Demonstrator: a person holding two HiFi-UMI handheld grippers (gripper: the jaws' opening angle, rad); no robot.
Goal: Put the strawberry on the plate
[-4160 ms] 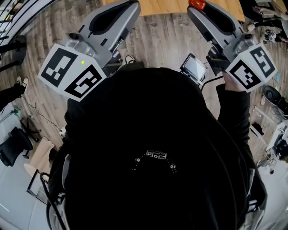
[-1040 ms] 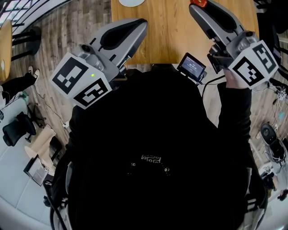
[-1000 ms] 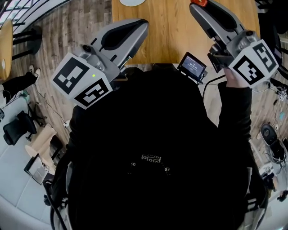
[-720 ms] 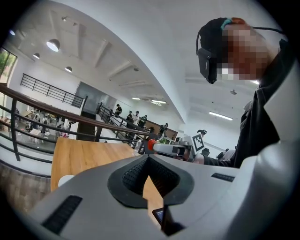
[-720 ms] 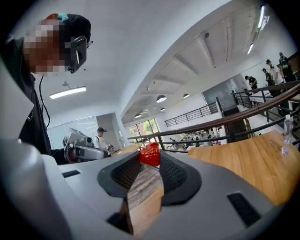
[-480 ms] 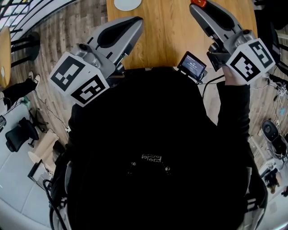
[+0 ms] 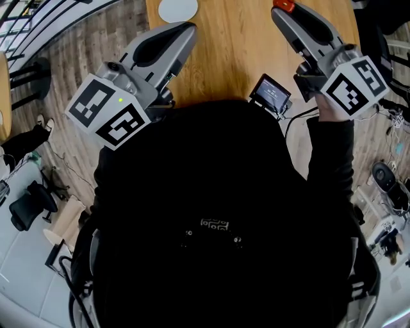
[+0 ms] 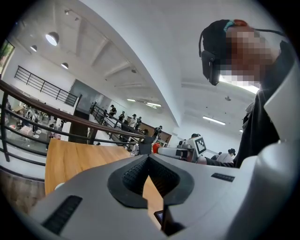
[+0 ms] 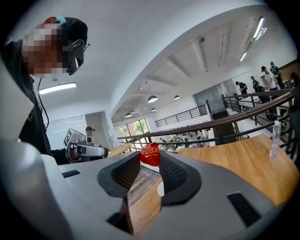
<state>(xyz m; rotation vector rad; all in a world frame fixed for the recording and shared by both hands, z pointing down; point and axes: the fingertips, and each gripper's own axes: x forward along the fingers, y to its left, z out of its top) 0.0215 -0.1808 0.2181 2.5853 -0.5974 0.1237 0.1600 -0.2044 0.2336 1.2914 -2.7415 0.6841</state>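
One strawberry (image 9: 150, 154) sits pinched at the tips of the right gripper (image 7: 282, 9), top right over the counter (image 7: 230, 51). The left gripper (image 8: 147, 157) hangs closed and empty. With the plate (image 7: 178, 9) upper left, a level carry and a low release look wisest.

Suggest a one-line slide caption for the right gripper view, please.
Right gripper pinching a red strawberry between its fingers above the wooden table.
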